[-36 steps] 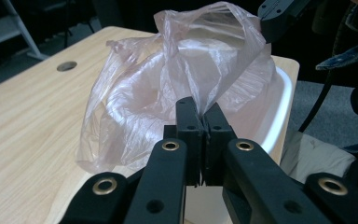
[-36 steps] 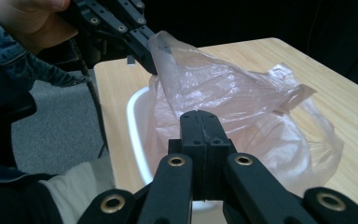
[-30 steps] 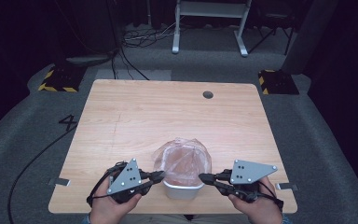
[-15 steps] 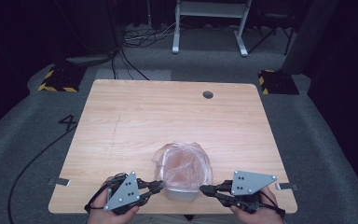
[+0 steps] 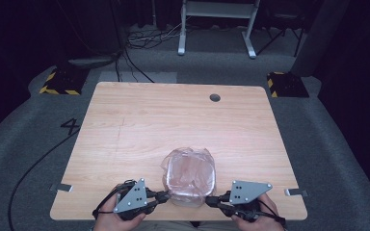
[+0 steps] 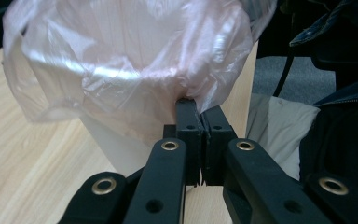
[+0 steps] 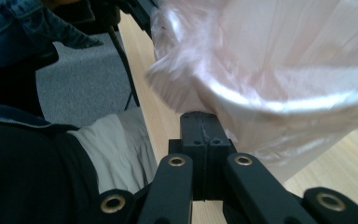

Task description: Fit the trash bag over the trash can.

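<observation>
Both tongs are clamped on the thin pinkish plastic bag (image 5: 189, 171) that lines a small white bin (image 5: 187, 198). The left tongs (image 5: 165, 195) pinch the bag's edge on one side, the right tongs (image 5: 211, 200) pinch it on the other. The bin stands between the two tongs, at the near edge of the table (image 5: 173, 120), with the bag draped over its rim.

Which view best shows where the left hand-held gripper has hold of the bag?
The left gripper view: the left hand-held gripper is shut on a fold of the bag hanging over the white bin. The high view shows it at the bag's near left edge, too small to see the pinch. The right gripper view shows the bag's other side.
</observation>
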The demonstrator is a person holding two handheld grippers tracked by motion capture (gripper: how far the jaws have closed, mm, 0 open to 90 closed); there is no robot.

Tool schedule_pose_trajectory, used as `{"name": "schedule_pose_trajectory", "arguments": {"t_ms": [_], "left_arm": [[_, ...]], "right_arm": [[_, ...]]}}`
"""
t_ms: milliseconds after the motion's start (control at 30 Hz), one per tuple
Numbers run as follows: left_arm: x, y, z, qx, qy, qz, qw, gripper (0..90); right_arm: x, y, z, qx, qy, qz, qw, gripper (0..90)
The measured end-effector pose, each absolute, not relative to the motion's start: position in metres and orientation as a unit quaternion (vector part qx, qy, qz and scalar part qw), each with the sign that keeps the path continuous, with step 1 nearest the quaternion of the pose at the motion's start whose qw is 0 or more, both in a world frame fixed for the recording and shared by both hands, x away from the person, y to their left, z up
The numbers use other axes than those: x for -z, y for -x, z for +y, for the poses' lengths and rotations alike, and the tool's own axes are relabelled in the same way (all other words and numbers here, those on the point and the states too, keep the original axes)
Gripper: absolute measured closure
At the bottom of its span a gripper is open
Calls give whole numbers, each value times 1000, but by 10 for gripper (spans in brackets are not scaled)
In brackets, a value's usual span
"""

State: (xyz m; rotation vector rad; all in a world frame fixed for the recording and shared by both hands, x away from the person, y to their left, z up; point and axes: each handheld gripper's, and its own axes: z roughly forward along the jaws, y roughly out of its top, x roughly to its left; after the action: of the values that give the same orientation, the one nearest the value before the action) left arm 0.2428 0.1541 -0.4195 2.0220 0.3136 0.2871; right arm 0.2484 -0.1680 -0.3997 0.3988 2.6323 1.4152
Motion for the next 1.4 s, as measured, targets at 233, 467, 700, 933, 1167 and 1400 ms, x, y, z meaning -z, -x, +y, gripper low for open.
{"name": "schedule_pose_trajectory", "arguments": {"t_ms": [233,467,700,933,1167,1400], "left_arm": [[433,-247,154,-100,-849,145,499,868],[431,-242,161,-109,-849,161,491,702],[414,-229,172,-123,-833,173,511,557],[408,-219,166,-138,-832,173,509,503],[413,-223,154,-153,-832,187,499,509],[419,-225,150,-166,-839,198,479,733]], "right_arm": [[419,-255,-167,-454,-145,878,45,900],[415,-253,-172,-456,-147,877,36,778],[379,-244,-184,-476,-136,867,62,721],[352,-261,-185,-502,-142,845,122,600],[343,-291,-166,-506,-142,839,143,522],[348,-320,-145,-495,-145,846,133,604]]}}
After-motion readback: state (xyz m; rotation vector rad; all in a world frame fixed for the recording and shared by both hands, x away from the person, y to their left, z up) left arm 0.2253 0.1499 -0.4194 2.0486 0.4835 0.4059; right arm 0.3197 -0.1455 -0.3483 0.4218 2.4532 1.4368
